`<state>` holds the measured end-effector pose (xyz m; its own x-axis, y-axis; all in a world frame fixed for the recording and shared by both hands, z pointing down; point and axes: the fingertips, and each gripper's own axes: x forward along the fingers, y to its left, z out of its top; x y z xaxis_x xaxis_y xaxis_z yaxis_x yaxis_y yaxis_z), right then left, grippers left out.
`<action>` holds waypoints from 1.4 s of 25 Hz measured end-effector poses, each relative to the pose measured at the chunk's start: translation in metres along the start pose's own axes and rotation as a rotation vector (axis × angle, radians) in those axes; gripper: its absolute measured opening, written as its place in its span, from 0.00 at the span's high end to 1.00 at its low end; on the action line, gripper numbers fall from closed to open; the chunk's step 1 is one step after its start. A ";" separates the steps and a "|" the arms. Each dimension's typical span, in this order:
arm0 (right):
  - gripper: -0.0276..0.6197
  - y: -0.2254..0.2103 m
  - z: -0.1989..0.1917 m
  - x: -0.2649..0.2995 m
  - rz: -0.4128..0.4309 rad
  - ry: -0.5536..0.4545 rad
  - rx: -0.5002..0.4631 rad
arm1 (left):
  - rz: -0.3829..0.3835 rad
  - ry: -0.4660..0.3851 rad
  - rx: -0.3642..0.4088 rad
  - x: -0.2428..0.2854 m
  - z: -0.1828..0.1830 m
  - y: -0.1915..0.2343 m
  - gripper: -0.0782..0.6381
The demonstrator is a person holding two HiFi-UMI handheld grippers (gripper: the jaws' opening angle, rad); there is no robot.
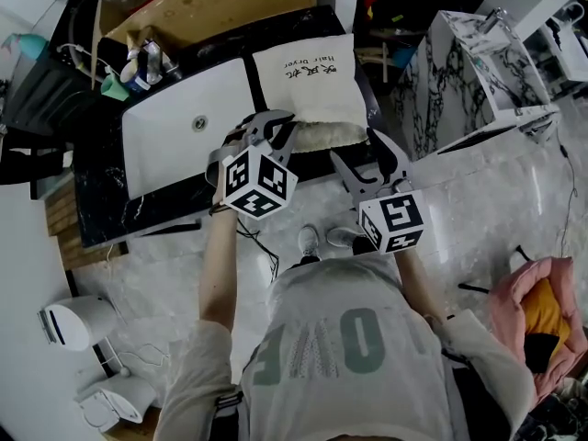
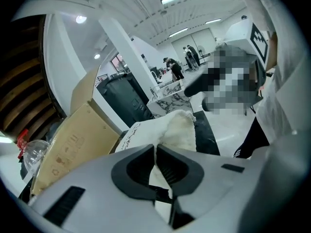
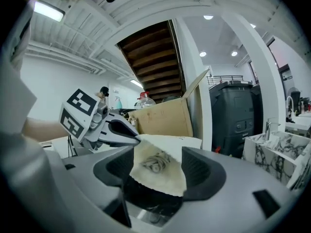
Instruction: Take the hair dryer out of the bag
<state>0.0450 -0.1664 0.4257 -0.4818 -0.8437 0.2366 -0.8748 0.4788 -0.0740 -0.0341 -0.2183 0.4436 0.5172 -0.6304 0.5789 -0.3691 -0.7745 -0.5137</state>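
My left gripper [image 2: 155, 147] is pressed together on a thin fold of the cream cloth bag with black lettering [image 1: 308, 85], pinching the left side of its open mouth. My right gripper [image 3: 158, 155] is spread, with the lifted mouth of the bag standing between its jaws but not squeezed by them. Down inside that mouth I see a grey coiled shape [image 3: 154, 161]. I cannot tell whether it is part of the hair dryer, which is nowhere outside the bag. The bag lies on the black marbled counter [image 1: 101, 186], just right of the white rectangular sink [image 1: 175, 136]. A brown cardboard box [image 1: 211, 7] stands behind them.
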 end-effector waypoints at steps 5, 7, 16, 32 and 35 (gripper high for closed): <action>0.46 0.025 -0.010 0.008 0.080 0.034 0.006 | 0.022 -0.009 0.001 -0.004 0.007 0.008 0.83; 0.46 0.030 -0.013 0.010 0.094 0.045 0.004 | 0.030 -0.013 0.004 -0.005 0.011 0.010 0.83; 0.46 0.034 -0.026 0.014 0.104 0.096 0.050 | 0.049 -0.014 0.016 -0.009 0.017 0.013 0.83; 0.46 0.004 -0.050 0.073 0.022 0.212 0.410 | 0.070 -0.010 -0.008 -0.011 0.013 0.013 0.83; 0.46 -0.003 -0.051 0.092 0.009 0.240 0.450 | 0.069 -0.017 -0.018 -0.013 0.013 0.013 0.83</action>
<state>0.0058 -0.2329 0.4966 -0.5103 -0.7351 0.4463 -0.8315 0.2893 -0.4743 -0.0352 -0.2195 0.4211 0.5031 -0.6814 0.5315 -0.4183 -0.7302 -0.5402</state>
